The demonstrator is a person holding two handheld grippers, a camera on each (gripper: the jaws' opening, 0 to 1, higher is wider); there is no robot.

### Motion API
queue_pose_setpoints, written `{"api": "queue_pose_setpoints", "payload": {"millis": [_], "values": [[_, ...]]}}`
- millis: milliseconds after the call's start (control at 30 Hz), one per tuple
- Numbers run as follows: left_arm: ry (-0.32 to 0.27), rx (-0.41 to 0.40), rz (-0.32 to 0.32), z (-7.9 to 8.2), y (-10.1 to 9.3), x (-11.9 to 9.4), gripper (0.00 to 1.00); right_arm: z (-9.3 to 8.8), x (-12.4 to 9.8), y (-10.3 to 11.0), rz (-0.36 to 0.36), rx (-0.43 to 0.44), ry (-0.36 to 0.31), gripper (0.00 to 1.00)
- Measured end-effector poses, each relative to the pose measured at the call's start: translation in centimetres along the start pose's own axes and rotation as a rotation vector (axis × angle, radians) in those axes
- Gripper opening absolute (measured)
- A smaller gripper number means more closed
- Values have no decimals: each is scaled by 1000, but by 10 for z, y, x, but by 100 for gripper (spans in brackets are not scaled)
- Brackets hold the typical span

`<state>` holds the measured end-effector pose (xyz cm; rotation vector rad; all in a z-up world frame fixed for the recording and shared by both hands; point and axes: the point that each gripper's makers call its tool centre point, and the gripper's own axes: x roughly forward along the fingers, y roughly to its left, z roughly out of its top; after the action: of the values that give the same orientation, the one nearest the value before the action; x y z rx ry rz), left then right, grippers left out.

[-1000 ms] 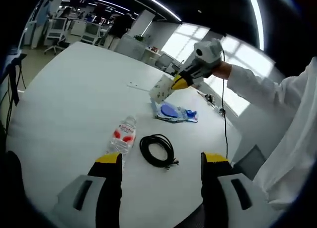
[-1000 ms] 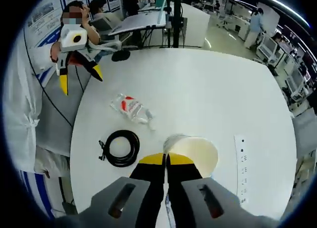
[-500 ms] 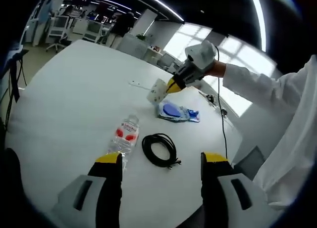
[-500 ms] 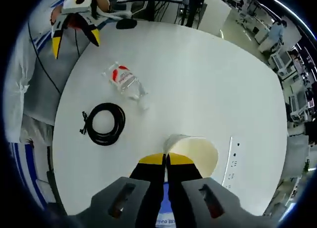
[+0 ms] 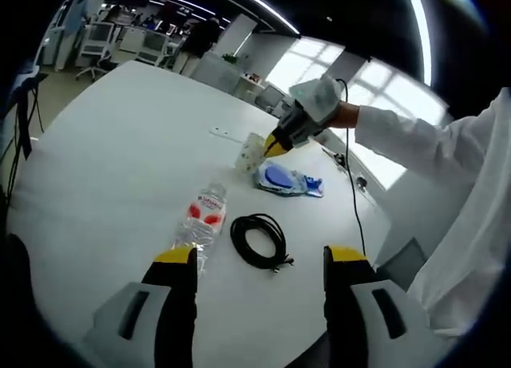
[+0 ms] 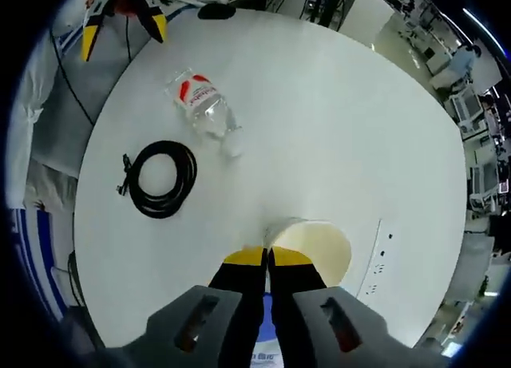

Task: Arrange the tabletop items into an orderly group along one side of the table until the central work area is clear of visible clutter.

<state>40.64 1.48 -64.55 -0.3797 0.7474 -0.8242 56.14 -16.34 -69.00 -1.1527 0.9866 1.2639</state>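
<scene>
My left gripper (image 5: pixel 259 260) hangs wide open and empty over the near edge of the white table (image 5: pixel 104 160). Just ahead lie a water bottle (image 5: pixel 200 221) and coiled black cable (image 5: pixel 257 240), then a blue packet (image 5: pixel 286 179). Beyond, my right gripper (image 6: pixel 267 258) pinches the paper cup (image 6: pixel 315 246) by its rim.

White table (image 5: pixel 104 144): bottle (image 5: pixel 201 220), cable (image 5: pixel 257 240), packet (image 5: pixel 287 179)
</scene>
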Motion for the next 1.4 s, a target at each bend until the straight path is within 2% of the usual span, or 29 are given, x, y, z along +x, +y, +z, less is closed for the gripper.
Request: {"api": "queue_pose_setpoints", "payload": {"millis": [433, 1400], "values": [[-1, -7, -1, 0, 2, -3, 64, 4, 6, 1, 9, -3, 0, 0], [-4, -10, -2, -1, 0, -2, 64, -3, 15, 8, 25, 2, 13, 0]]}}
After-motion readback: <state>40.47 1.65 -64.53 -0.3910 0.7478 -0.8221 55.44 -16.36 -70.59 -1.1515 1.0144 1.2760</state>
